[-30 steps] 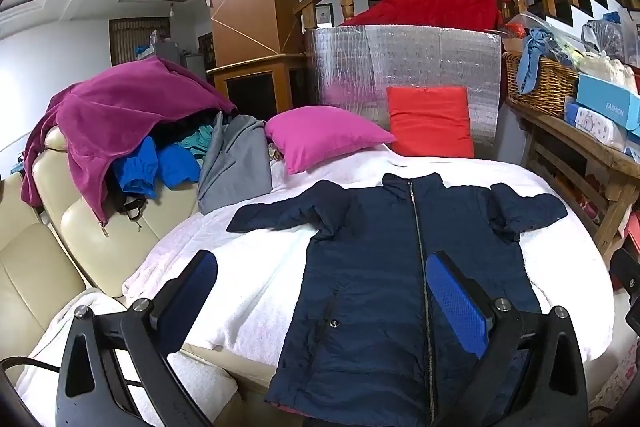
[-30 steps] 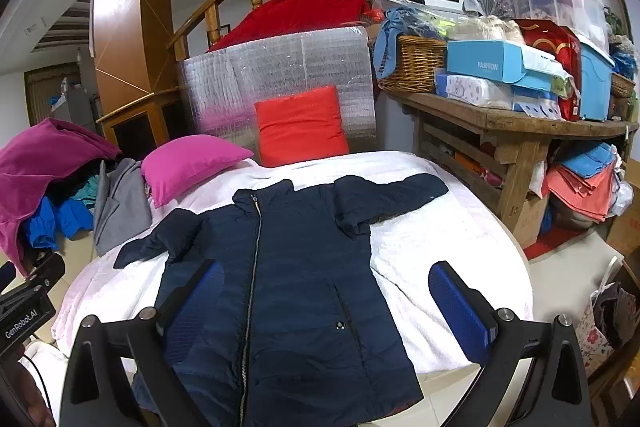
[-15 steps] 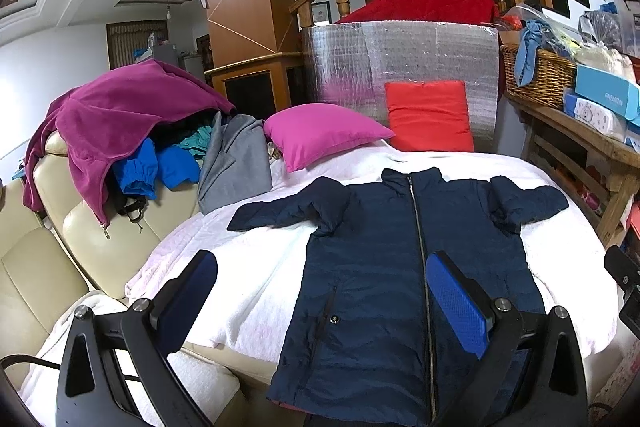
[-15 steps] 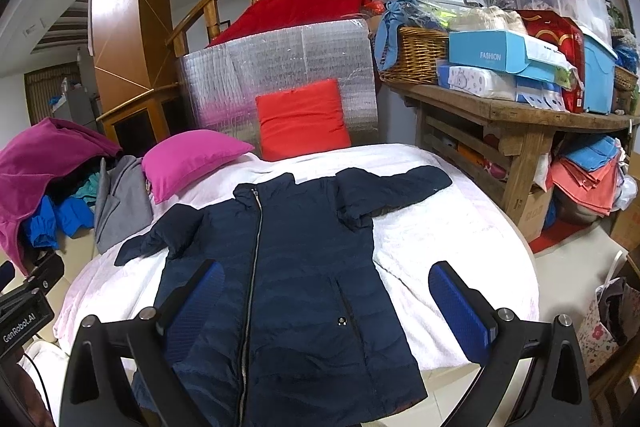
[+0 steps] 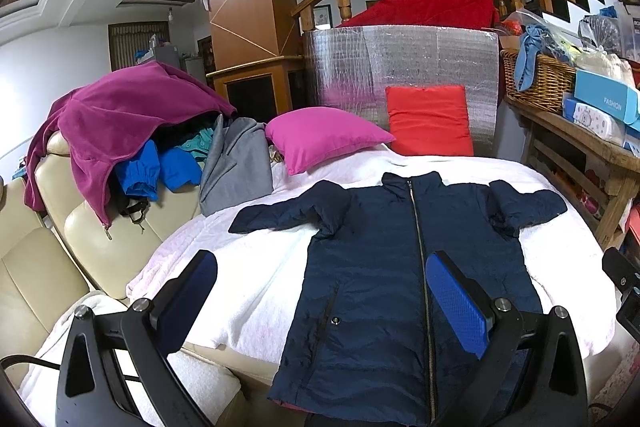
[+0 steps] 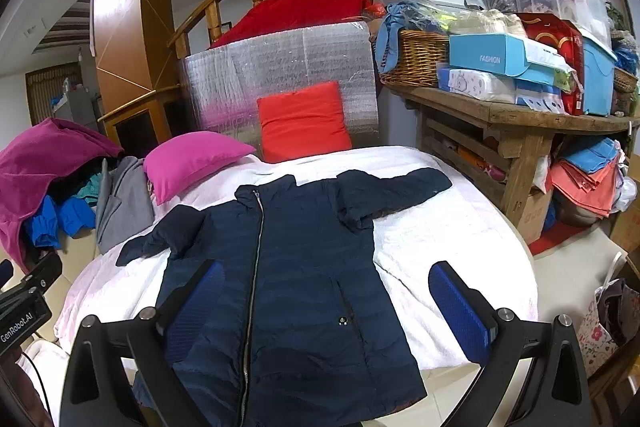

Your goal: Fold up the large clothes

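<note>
Jacket (image 5: 404,267) flat on blanket (image 5: 256,287) | left jaws spread | right jaws spread

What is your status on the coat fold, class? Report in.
Left gripper and right gripper: jaws open, empty. Navy coat flat, zipped, sleeves out, unfolded. Pink pillow beside collar.

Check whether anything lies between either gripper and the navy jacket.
Nothing visible does. The navy jacket lies spread flat and zipped on the white blanket, directly ahead of the left gripper and right gripper. Both jaws stand open and empty.
</note>
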{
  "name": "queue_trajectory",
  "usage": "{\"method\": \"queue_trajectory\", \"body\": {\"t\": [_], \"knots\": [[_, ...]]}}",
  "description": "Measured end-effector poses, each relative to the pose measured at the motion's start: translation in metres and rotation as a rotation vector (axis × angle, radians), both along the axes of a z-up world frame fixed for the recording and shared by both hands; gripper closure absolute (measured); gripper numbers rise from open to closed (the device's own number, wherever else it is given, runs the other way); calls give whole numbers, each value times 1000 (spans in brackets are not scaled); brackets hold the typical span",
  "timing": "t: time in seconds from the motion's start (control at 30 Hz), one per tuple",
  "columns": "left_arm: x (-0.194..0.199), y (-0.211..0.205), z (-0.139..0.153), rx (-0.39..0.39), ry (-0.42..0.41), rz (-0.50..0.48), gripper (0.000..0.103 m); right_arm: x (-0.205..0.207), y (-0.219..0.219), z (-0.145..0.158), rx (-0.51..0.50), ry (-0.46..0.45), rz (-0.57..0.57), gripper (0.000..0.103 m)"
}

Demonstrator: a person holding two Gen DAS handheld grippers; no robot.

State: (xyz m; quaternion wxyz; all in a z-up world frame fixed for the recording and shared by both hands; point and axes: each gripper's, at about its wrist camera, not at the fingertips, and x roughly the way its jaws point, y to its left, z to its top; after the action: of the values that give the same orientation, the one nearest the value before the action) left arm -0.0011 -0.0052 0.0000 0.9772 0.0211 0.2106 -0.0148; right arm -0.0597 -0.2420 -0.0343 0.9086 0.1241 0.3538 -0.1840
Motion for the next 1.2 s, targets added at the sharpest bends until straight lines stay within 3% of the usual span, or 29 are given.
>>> {"method": "queue_trajectory", "body": {"t": [0.23, 0.83, 0.93, 1.03, 1.2], "knots": [[2, -1, 0, 43, 35, 2, 0, -2, 2, 1, -3, 2, -1, 0], [16, -9, 2, 64, 17, 11, 0, 13, -13, -1, 10, 8, -23, 0], [35, -10, 2, 57, 48, 6, 0, 19, -24, -6, 22, 9, -30, 0], [68, -11, -6, 32, 133, -6, 0, 24, -41, -14, 40, 3, -41, 0], [139, -28, -40, 44, 237, 24, 0, 42, -99, -41, 137, -5, -71, 0]]}}
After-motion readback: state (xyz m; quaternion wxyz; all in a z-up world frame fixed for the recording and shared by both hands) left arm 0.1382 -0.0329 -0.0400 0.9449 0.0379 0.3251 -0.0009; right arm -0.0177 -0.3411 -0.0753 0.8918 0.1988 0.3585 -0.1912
